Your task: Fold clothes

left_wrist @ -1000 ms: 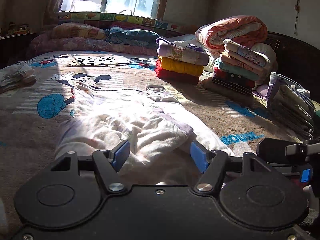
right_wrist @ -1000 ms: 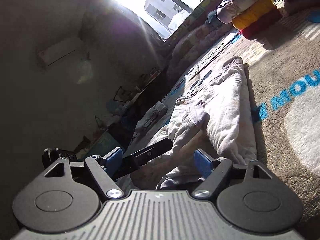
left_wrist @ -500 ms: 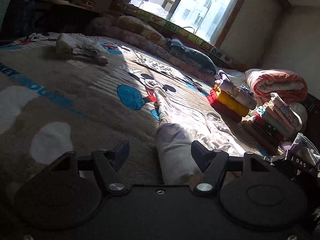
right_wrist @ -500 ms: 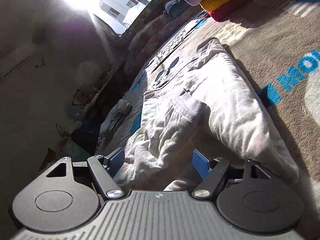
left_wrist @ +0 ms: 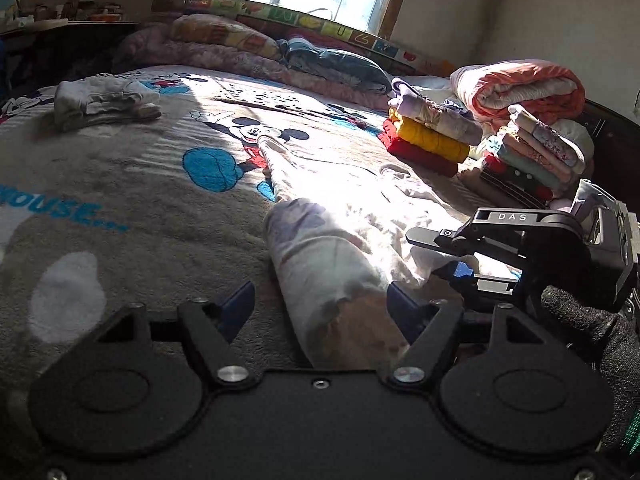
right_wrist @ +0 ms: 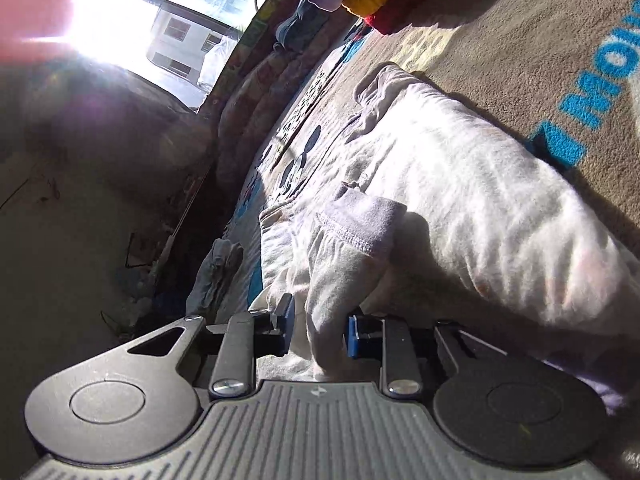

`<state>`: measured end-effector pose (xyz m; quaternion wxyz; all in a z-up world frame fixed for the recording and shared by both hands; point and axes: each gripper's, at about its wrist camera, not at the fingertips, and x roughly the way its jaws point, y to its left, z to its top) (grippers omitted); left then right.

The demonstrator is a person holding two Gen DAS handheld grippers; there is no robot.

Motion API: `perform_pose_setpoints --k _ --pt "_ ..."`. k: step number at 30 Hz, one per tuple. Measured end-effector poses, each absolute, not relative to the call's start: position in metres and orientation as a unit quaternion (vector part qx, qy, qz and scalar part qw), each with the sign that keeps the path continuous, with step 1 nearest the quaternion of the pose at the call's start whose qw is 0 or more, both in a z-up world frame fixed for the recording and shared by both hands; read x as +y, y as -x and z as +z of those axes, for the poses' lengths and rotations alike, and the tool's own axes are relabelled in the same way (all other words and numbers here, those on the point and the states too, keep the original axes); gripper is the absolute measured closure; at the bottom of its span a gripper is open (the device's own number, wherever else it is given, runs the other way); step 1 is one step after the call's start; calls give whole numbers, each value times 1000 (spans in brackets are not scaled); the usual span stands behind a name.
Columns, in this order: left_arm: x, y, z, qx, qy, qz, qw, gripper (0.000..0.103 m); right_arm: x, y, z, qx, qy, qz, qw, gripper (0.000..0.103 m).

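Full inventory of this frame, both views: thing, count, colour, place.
white garment: 1, white, mid-bed, partly folded
blanket: 1, brown with cartoon mouse print, covering bed
folded stack: 1, red, yellow, lilac, far right
second stack: 1, pastel mix, right edge
rolled quilt: 1, orange-white, right corner
small grey pile: 1, far left
pillows: several, under window
left tool: open, straddling the garment
right tool: closed on a garment fold
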<state>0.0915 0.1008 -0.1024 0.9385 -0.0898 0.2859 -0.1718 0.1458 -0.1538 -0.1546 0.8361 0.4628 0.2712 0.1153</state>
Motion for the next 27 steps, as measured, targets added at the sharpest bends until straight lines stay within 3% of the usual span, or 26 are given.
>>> perform_pose_setpoints --k 4,18,21,24,27 --pt "95 -93 -106 291 76 -174 938 30 -153 -145 -141 247 -425 129 861 92" --pt "51 -83 -102 240 1 -198 950 31 -201 -140 -66 157 -326 172 916 92" --pt "37 -81 -103 228 -33 -205 951 38 -215 -134 -64 154 -317 176 919 92" --pt "22 -80 -109 230 -69 -220 945 57 -228 -125 -68 155 -307 172 923 92" --pt "9 -79 -116 234 -103 -228 939 64 -245 -114 -77 153 -313 159 924 92"
